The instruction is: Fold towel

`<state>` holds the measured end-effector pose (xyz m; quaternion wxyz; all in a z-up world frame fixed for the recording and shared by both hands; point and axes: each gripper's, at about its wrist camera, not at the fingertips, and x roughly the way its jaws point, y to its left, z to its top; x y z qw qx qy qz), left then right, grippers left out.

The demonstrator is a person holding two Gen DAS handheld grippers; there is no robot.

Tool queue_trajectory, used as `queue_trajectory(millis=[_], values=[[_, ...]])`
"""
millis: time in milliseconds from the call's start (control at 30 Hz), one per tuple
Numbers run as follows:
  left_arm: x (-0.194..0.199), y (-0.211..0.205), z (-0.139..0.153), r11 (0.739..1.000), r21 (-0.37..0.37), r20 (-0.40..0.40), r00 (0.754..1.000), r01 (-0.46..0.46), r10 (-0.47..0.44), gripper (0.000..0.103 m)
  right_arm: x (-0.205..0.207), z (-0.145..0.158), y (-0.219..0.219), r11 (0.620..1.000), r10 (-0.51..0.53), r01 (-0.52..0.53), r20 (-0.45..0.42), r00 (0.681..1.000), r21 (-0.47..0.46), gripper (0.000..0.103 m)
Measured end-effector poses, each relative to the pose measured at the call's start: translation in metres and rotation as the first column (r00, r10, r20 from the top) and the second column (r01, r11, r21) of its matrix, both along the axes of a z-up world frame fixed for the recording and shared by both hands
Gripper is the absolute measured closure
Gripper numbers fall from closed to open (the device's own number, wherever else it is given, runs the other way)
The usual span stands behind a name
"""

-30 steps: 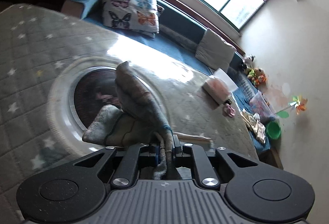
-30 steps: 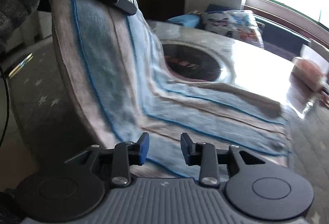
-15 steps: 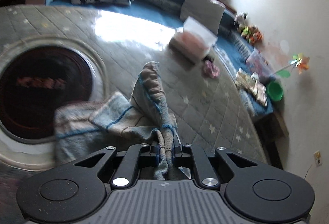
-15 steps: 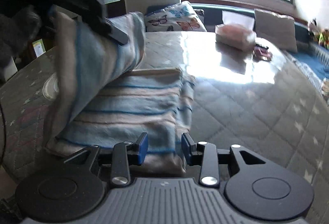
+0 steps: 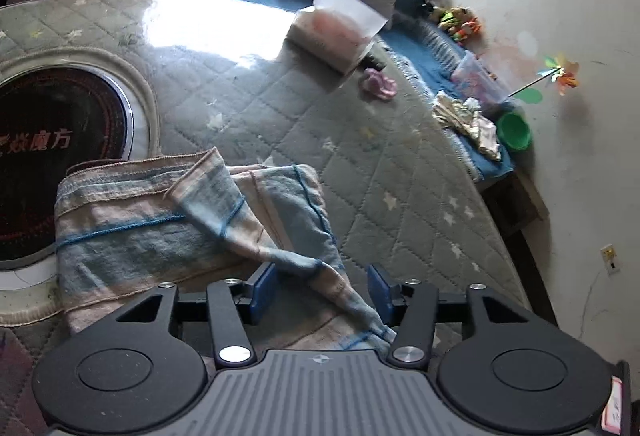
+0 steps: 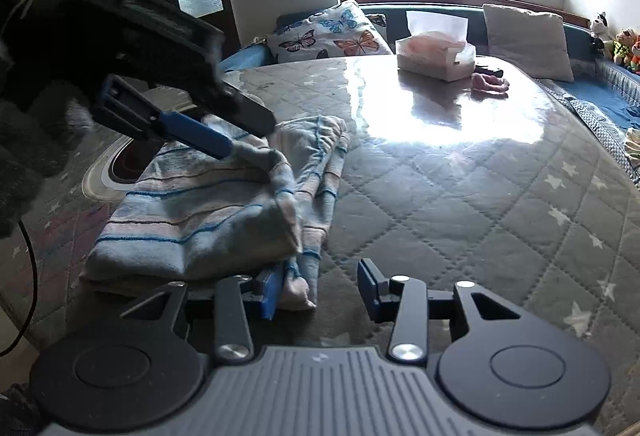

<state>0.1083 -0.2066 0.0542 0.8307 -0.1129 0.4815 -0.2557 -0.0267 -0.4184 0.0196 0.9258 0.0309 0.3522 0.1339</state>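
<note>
The blue and beige striped towel (image 5: 132, 236) lies folded in layers on the quilted grey table (image 5: 400, 196). Its top layer rises into a twisted corner that runs back between the wide-apart fingers of my left gripper (image 5: 322, 292), which is open and grips nothing. In the right wrist view the towel (image 6: 192, 212) sits left of centre, and the left gripper (image 6: 248, 140) hangs over its far edge, blue finger (image 6: 196, 136) touching the cloth. My right gripper (image 6: 320, 290) is open at the towel's near right corner, left finger against the hanging cloth.
A dark round inset (image 5: 52, 156) in the table lies partly under the towel's far side. A tissue box (image 6: 434, 56) and a small pink item (image 6: 490, 84) stand at the far end. A bench with a butterfly pillow (image 6: 332, 32) runs behind. The table (image 6: 460, 196) stretches to the right.
My left gripper carried the raised towel end over and down onto the lower layer, then opened and let it go. The towel now lies doubled. The right gripper stays open.
</note>
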Motion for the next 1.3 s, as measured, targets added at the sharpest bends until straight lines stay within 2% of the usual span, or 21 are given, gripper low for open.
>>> queue_trajectory(millis=[100, 233, 467, 500, 533, 700, 800, 833, 933, 1000, 1067, 1200, 1300], values=[[-0.011, 0.014, 0.005, 1.000, 0.021, 0.032, 0.999, 0.012, -0.013, 0.049, -0.004, 0.005, -0.004, 1.000, -0.008, 0.008, 0.008, 1.000, -0.014, 0.056], [-0.029, 0.037, 0.001, 0.996, 0.089, 0.059, 0.998, 0.032, -0.037, 0.049, -0.012, 0.013, -0.015, 0.999, -0.023, 0.023, 0.021, 1.000, -0.024, 0.056], [-0.069, 0.064, -0.012, 0.973, 0.216, 0.125, 0.986, 0.082, -0.111, 0.049, -0.010, 0.028, -0.030, 0.996, -0.055, 0.051, 0.053, 0.997, 0.076, 0.058], [-0.076, 0.065, -0.013, 0.968, 0.233, 0.141, 0.982, 0.093, -0.129, 0.049, -0.008, 0.028, -0.030, 0.994, -0.054, 0.048, 0.055, 0.997, 0.095, 0.061], [-0.082, 0.066, -0.014, 0.962, 0.251, 0.158, 0.976, 0.105, -0.148, 0.049, -0.006, 0.028, -0.029, 0.992, -0.050, 0.044, 0.054, 0.997, 0.116, 0.069], [-0.103, 0.065, -0.020, 0.929, 0.335, 0.234, 0.942, 0.154, -0.241, 0.049, 0.007, 0.022, -0.024, 0.980, -0.019, 0.014, 0.021, 1.000, 0.198, 0.077], [-0.114, 0.059, -0.025, 0.901, 0.392, 0.280, 0.910, 0.183, -0.306, 0.050, 0.015, 0.015, -0.021, 0.974, 0.000, 0.003, -0.013, 1.000, 0.226, 0.091], [-0.117, 0.057, -0.027, 0.891, 0.412, 0.291, 0.899, 0.190, -0.327, 0.051, 0.016, 0.014, -0.019, 0.973, 0.004, 0.001, -0.020, 1.000, 0.230, 0.091], [-0.124, 0.053, -0.034, 0.860, 0.467, 0.314, 0.870, 0.207, -0.380, 0.063, 0.018, 0.015, -0.018, 0.971, 0.005, 0.000, -0.022, 1.000, 0.239, 0.096], [-0.126, 0.052, -0.038, 0.848, 0.489, 0.321, 0.861, 0.206, -0.394, 0.086, 0.017, 0.018, -0.018, 0.969, 0.003, 0.002, -0.019, 1.000, 0.246, 0.097], [-0.127, 0.052, -0.039, 0.846, 0.495, 0.334, 0.856, 0.196, -0.394, 0.098, 0.018, 0.021, -0.019, 0.966, 0.004, 0.002, -0.020, 1.000, 0.259, 0.097], [-0.136, 0.060, -0.021, 0.852, 0.504, 0.418, 0.824, 0.141, -0.383, 0.100, 0.010, 0.029, -0.019, 0.954, 0.008, -0.002, -0.019, 1.000, 0.301, 0.098], [-0.139, 0.066, -0.020, 0.842, 0.524, 0.433, 0.812, 0.127, -0.392, 0.100, 0.002, 0.024, -0.016, 0.949, 0.012, -0.002, -0.030, 0.999, 0.316, 0.098]])
